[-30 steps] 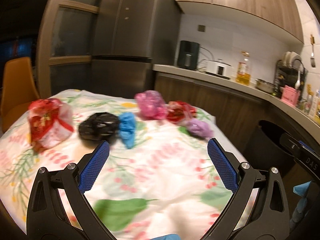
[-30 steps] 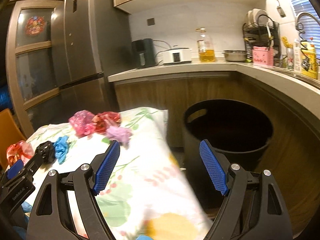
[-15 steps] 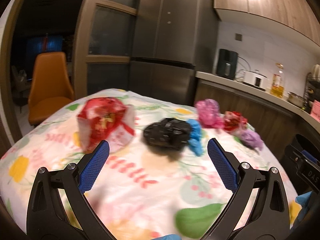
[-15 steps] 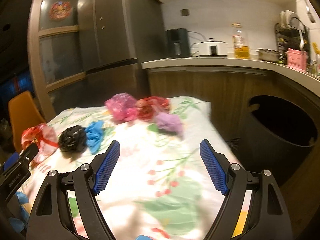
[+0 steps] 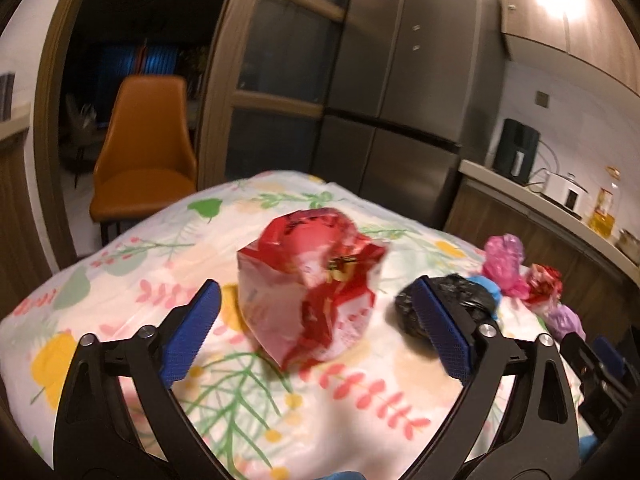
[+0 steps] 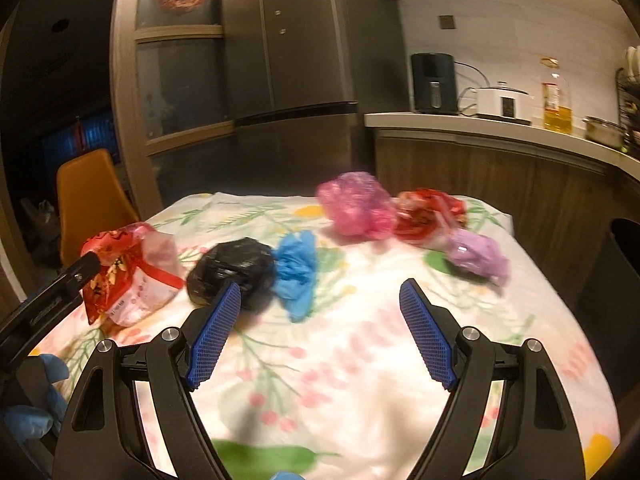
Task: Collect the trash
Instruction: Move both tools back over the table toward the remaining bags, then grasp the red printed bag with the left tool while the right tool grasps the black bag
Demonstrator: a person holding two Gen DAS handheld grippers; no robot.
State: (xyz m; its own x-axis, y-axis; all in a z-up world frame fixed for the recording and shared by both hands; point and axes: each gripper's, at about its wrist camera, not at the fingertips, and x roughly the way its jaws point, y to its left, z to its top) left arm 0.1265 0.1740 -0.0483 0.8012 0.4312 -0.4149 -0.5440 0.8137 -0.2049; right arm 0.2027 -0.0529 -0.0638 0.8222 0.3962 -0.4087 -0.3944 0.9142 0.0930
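Several crumpled bags lie on the floral tablecloth: a red-and-white bag, a black one, a blue one, a pink one, a red one and a purple one. My left gripper is open, with the red-and-white bag just ahead between its fingers, not touching. My right gripper is open and empty, short of the black and blue bags.
A black trash bin stands at the table's right end. An orange chair is behind the table on the left. A fridge and a counter with appliances lie beyond.
Both grippers swung left from the bin side toward the table. The left one closed in on the red-and-white bag; the right one now faces the black and blue bags. Both stayed open.
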